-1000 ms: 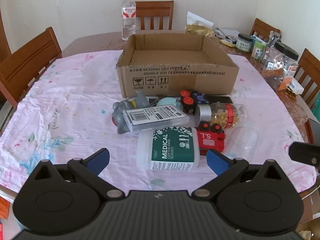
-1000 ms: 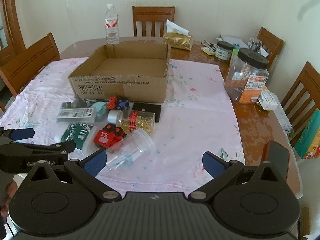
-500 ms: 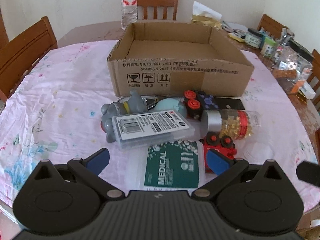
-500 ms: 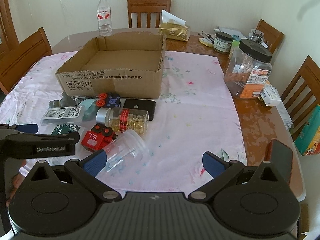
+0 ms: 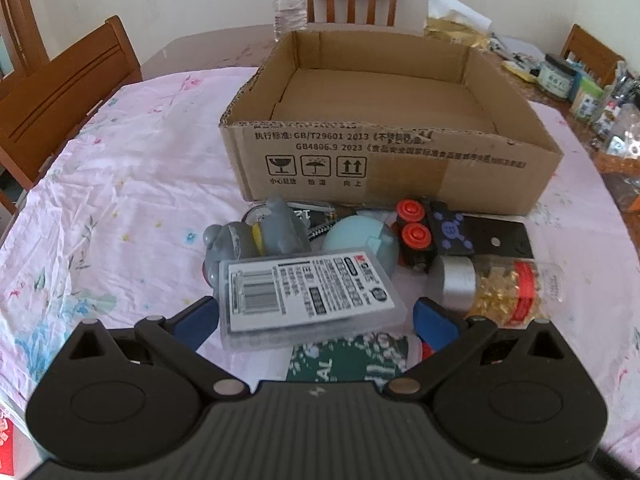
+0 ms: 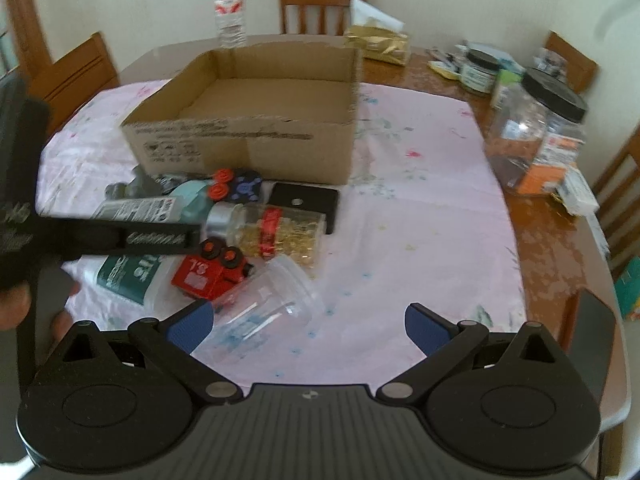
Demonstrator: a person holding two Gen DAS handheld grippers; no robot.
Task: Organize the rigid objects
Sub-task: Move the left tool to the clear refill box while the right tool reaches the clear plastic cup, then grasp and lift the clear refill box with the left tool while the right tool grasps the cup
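Closer now, the left gripper (image 5: 314,320) straddles the clear flat plastic case with a barcode label (image 5: 310,296) — jaws wide, not gripping; the right gripper (image 6: 306,326) hovers open, empty, above the clear plastic cup (image 6: 276,300).

Table (image 6: 536,216) under pink cloth (image 6: 408,216)
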